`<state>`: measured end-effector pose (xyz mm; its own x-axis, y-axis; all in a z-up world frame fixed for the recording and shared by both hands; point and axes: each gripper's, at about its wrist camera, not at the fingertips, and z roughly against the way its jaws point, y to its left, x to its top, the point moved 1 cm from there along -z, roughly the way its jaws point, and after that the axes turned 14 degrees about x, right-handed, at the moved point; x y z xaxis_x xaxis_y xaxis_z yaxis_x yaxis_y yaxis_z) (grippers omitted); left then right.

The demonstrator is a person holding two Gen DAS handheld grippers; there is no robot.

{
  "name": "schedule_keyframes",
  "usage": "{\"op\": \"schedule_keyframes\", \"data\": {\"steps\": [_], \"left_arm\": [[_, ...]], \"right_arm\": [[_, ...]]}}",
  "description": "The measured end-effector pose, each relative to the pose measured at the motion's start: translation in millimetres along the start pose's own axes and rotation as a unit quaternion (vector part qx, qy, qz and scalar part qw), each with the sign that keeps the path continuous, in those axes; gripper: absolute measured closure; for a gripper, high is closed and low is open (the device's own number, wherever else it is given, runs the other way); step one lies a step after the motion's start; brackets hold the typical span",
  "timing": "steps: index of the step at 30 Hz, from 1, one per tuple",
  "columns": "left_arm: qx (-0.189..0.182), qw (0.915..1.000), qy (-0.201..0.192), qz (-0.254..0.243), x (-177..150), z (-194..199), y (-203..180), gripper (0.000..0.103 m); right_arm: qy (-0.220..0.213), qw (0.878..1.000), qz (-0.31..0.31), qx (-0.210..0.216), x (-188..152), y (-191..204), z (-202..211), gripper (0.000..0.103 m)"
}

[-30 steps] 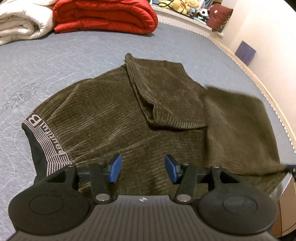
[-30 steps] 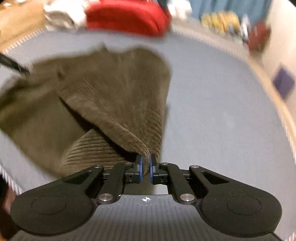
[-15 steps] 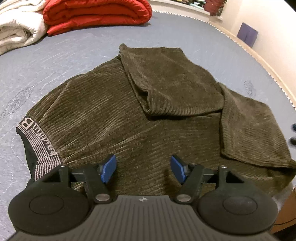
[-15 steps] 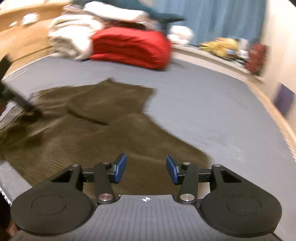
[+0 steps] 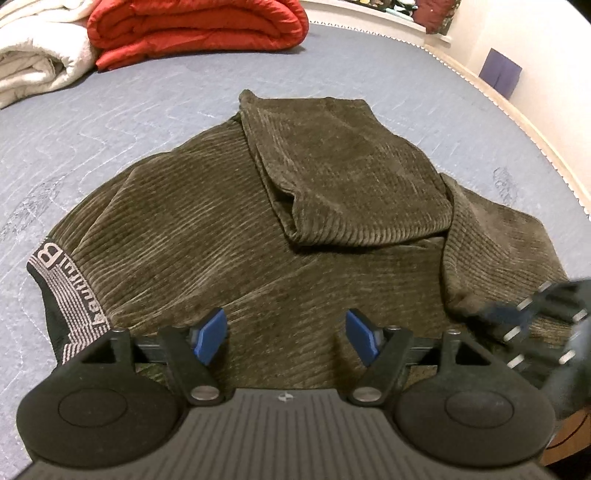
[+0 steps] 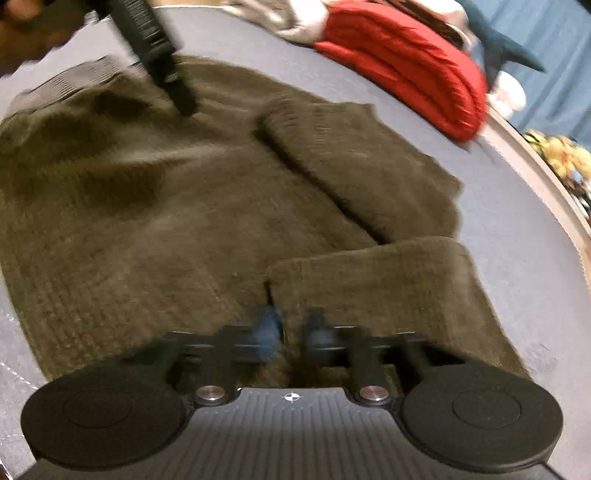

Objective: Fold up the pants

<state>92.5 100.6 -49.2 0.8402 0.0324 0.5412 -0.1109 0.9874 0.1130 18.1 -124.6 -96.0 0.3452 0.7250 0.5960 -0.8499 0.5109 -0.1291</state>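
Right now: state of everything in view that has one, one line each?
Corduroy pants: flat on the bed, both legs folded back over the body.
Left gripper: opening, nothing between the pads, above the pants.
Right gripper: shut, blurred; whether it pinches cloth is unclear.
Red quilt: folded.
White blanket: folded.

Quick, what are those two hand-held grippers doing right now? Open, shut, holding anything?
Left hand-held gripper: jaws opening, nothing between them, over the corduroy pants.
Right hand-held gripper: shut; blur hides whether it pinches fabric.
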Motion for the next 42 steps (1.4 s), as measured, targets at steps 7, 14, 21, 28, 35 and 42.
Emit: {"op": "schedule_keyframes", "data": {"steps": [7, 14, 21, 28, 35, 42], "left_arm": [[-0.02, 0.9997, -0.015, -0.003, 3, 10, -9, 0.027], [-0.05, 0.9978, -0.028, -0.032, -2, 24, -28, 0.027], [-0.122, 0.9875, -0.017, -0.099, -23, 28, -61, 0.027], [-0.25, 0.9355, -0.013, -0.249, -75, 41, -119, 0.027], [-0.222, 0.8994, -0.018, -0.376, -126, 32, -155, 0.063], [-0.25, 0.8709, -0.022, -0.422, -120, 50, -140, 0.097]], "right_arm": [[-0.205, 0.94, -0.236, -0.137, -58, -119, 166, 0.1], [-0.202, 0.707, -0.576, -0.359, -260, -208, 257, 0.1], [-0.154, 0.593, -0.725, -0.314, -370, -217, 227, 0.091], [-0.151, 0.572, -0.737, -0.326, -373, -228, 224, 0.094], [-0.259, 0.599, -0.66, -0.372, -350, -225, 264, 0.097], [-0.155, 0.569, -0.743, -0.317, -391, -241, 223, 0.095]]}}
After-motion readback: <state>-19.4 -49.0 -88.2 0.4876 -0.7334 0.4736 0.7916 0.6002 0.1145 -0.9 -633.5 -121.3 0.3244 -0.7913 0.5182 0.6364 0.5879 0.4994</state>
